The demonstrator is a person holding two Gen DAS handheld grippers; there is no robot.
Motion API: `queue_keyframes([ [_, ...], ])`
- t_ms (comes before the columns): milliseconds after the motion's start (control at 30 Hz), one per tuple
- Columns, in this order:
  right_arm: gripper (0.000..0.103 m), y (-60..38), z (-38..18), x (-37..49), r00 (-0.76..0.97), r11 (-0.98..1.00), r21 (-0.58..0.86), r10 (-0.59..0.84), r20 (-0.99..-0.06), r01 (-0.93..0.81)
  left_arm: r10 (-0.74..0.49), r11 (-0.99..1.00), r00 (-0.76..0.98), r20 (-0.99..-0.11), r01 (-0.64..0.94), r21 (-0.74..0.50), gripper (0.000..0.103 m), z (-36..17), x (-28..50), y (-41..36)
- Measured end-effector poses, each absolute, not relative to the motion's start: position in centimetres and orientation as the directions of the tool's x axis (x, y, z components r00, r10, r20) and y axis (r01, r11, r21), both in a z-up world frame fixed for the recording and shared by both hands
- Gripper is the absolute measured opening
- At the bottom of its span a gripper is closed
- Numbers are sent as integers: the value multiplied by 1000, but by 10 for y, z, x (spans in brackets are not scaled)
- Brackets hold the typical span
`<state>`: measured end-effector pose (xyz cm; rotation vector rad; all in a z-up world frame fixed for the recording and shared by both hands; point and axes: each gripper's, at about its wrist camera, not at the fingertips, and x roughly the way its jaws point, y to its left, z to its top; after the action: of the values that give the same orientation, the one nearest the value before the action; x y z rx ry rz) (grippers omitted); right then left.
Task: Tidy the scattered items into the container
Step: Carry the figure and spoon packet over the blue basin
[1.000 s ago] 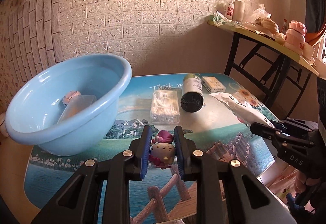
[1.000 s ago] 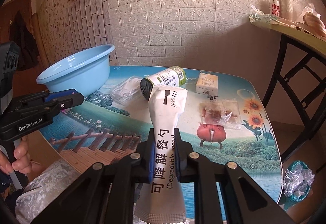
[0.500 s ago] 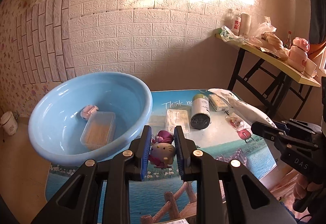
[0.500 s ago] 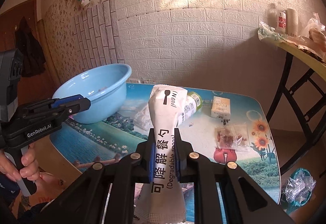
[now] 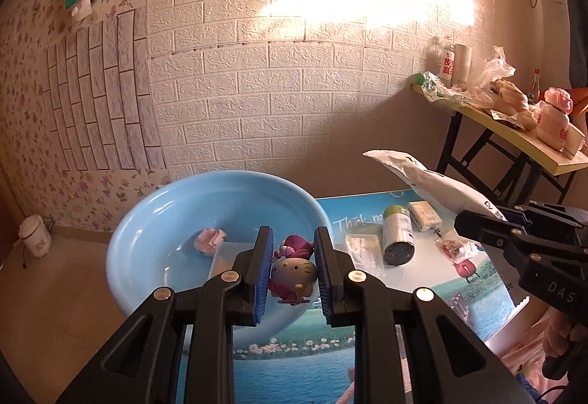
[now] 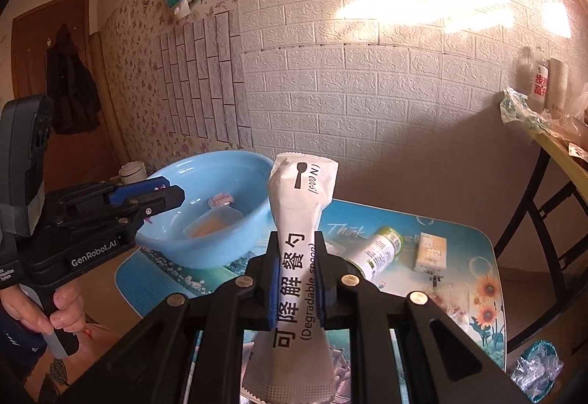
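Nearest, the left gripper [image 5: 293, 270] pinches a small Hello Kitty figurine [image 5: 294, 271] between its blue pads, held above the near rim of the blue basin [image 5: 139, 220], presumably so it can drop straight in. The right gripper [image 6: 295, 281] is clamped on a white spoon packet [image 6: 299, 220], gripped at its waist so the long sachet stands upright; its print reads "Degradable spoon" beside Chinese characters, with a spoon icon near the top. The left tool's body carries "GenRobot.AI" in the right wrist view; "DAS" shows on the right tool in the left view.

Beyond, the basin sits at the left end of the picture-printed table [image 6: 488, 257] and already holds a clear lidded box [image 6: 213, 224] and a small pink item [image 6: 220, 199]. Still scattered on the table are a green-capped bottle [image 5: 397, 233] lying on its side, a small pale carton [image 5: 425, 215], a clear packet [image 5: 362, 248] and a snack sachet [image 5: 455, 246]. The tabletop reads "Think".
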<state>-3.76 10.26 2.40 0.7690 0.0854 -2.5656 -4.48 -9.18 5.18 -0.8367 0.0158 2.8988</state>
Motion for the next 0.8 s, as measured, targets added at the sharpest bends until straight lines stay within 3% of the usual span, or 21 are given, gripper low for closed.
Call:
queue_keyframes([
  [500, 15, 15, 38, -73, -671, -825, 77, -505, -543, 559, 29, -999, -837, -546, -31, -5, 21, 50, -63, -162],
  [800, 16, -26, 23, -95, -634, -806, 68, -512, -579, 588, 4, -1000, -798, -603, -10, 7, 21, 22, -89, -182],
])
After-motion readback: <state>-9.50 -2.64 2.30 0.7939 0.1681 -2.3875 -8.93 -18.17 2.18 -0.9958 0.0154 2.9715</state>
